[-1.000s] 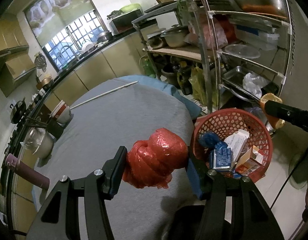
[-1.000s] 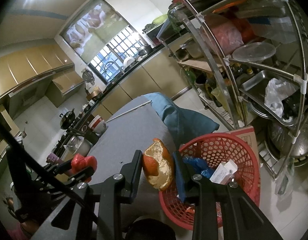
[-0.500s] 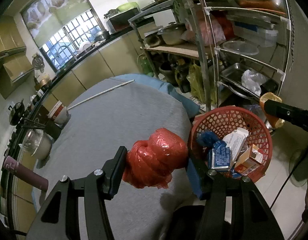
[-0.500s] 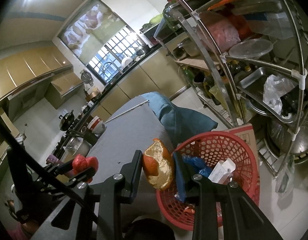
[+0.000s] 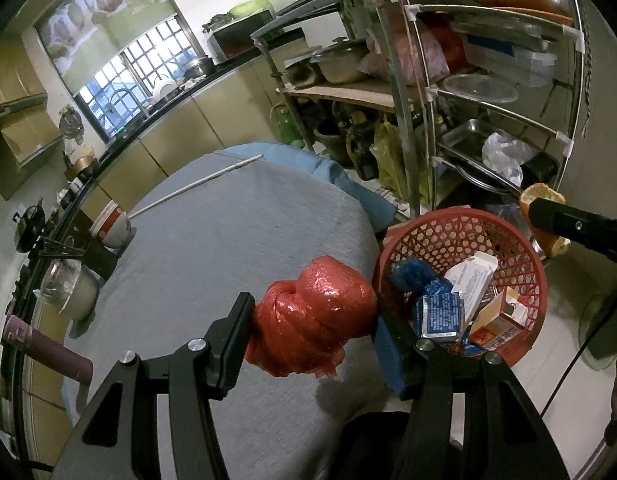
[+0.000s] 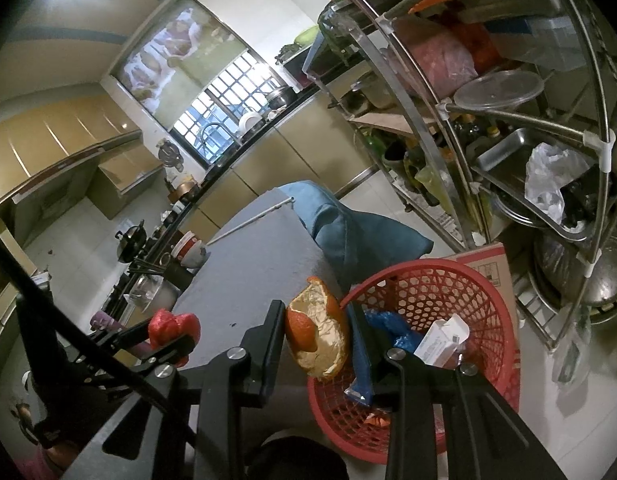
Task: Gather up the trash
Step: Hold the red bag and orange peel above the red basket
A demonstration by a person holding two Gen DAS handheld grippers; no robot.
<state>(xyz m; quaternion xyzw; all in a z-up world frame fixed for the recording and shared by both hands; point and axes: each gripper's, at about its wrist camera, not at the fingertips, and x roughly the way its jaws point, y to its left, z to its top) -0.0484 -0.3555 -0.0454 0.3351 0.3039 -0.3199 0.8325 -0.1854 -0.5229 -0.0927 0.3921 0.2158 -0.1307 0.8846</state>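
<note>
My left gripper (image 5: 314, 322) is shut on a knotted red plastic bag (image 5: 314, 316), held above the grey table's right edge. Beside it on the floor stands a red mesh basket (image 5: 520, 248) holding cartons, a blue wrapper and other trash. My right gripper (image 6: 320, 336) is shut on a piece of orange peel (image 6: 316, 338), held over the near-left rim of the basket (image 6: 496, 312). In the left wrist view the right gripper's finger (image 5: 576, 226) and the peel (image 5: 548, 240) show at the right, above the basket's far side. The red bag (image 6: 174, 326) in the left gripper appears at the lower left of the right wrist view.
A grey cloth-covered table (image 5: 212, 248) carries a white rod (image 5: 196, 186), a stack of bowls (image 5: 110, 222), a pot (image 5: 68, 284) and a purple flask (image 5: 48, 354). A steel rack (image 6: 508, 120) of pots and trays stands behind the basket. A cardboard box (image 6: 488, 264) sits at the basket's back.
</note>
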